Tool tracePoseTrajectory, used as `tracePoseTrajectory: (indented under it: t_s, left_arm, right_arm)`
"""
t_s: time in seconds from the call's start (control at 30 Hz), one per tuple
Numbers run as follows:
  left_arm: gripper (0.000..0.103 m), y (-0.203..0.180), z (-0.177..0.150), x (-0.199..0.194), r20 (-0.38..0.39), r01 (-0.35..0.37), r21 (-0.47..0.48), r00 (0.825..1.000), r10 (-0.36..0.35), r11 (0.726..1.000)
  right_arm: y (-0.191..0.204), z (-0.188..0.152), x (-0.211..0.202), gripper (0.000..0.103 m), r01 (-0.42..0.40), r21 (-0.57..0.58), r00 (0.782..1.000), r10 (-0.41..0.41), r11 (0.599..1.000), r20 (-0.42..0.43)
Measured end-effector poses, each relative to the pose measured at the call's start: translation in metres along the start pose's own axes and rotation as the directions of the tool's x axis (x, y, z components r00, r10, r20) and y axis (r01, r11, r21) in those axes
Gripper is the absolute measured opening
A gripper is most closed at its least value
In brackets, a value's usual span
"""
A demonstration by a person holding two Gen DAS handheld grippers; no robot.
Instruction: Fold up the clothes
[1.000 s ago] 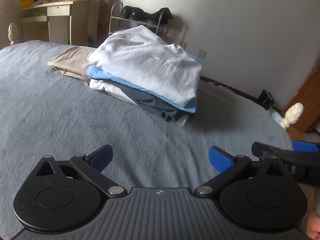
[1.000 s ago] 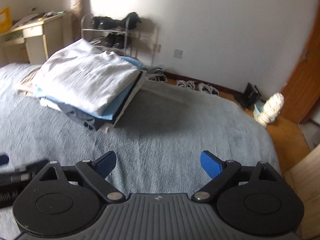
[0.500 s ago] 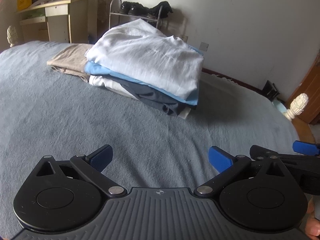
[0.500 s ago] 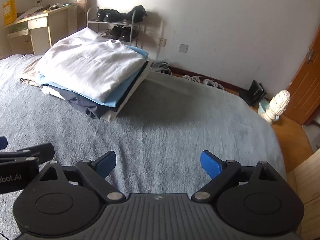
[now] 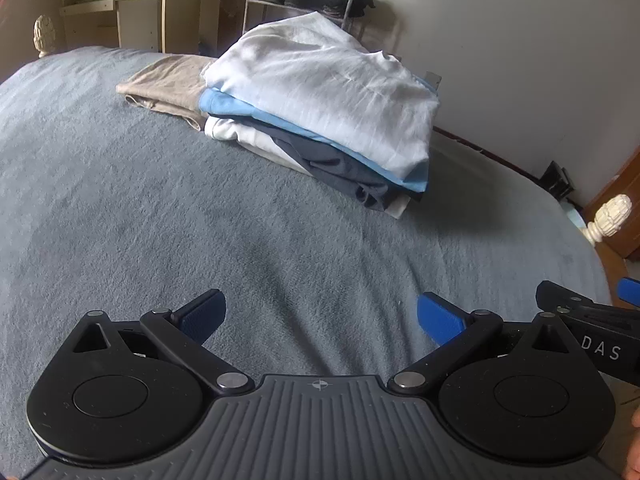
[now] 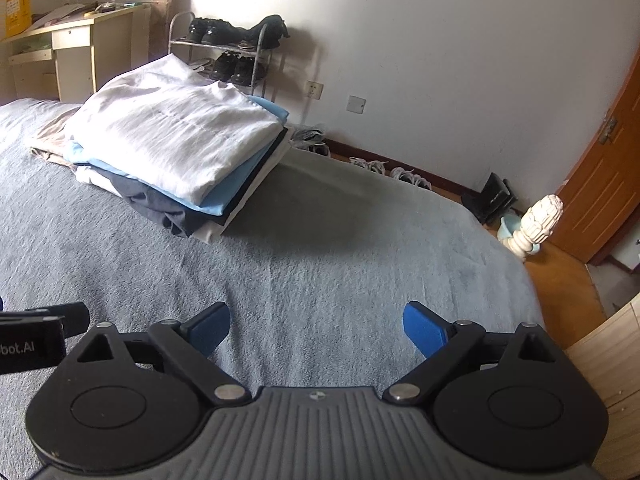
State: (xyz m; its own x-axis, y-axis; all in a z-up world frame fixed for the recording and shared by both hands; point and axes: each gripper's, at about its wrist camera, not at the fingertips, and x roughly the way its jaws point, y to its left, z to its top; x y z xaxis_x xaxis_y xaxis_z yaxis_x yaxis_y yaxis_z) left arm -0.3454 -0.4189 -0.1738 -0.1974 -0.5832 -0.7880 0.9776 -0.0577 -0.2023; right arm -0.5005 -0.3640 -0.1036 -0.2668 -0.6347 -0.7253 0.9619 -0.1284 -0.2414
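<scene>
A stack of folded clothes (image 5: pixel 320 112) (image 6: pixel 176 148) rests on the far part of the grey bed, white shirt on top, then light blue, dark navy and white layers. A beige folded garment (image 5: pixel 164 84) lies beside it on the left. My left gripper (image 5: pixel 320 316) hovers open over bare blanket well short of the stack, holding nothing. My right gripper (image 6: pixel 316 324) is also open and empty, with the stack ahead to its left. Each gripper's black body shows at the edge of the other's view.
The grey blanket (image 5: pixel 160 216) covers the bed. A shoe rack (image 6: pixel 228 56) and a desk (image 6: pixel 76 52) stand beyond the bed by the wall. A white bedpost finial (image 6: pixel 536 228) marks the bed's right corner, with a wooden door (image 6: pixel 608 168) and floor behind it.
Both grippers have moved a little closer to the stack and tilted, so the stack sits larger and lower in view. Their fingers stay open.
</scene>
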Motion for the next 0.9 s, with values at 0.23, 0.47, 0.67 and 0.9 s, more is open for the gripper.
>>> tracePoseTrajectory:
  t_s: [0.23,0.47,0.67,0.9]
  left_arm:
    - [0.103,-0.006,0.001,-0.003,0.015,-0.011,0.030,1.000,0.010,1.000]
    - [0.103,-0.010,0.003,-0.003,0.020,-0.018,0.051,1.000,0.017,0.999]
    - [0.103,-0.014,0.002,-0.003,0.036,-0.028,0.072,0.999,0.026,0.997]
    - [0.103,-0.013,0.002,-0.002,0.033,-0.033,0.073,0.999,0.030,0.997]
  right_arm:
    - [0.003,0.000,0.000,0.097,-0.014,-0.015,1.000,0.014,1.000,-0.005]
    - [0.003,0.001,0.002,0.097,-0.022,-0.021,1.000,0.022,1.000,-0.003]
    - [0.001,0.002,0.005,0.097,-0.027,-0.019,1.000,0.027,0.999,-0.006]
    - [0.000,0.002,0.006,0.097,-0.031,-0.016,1.000,0.031,0.999,-0.008]
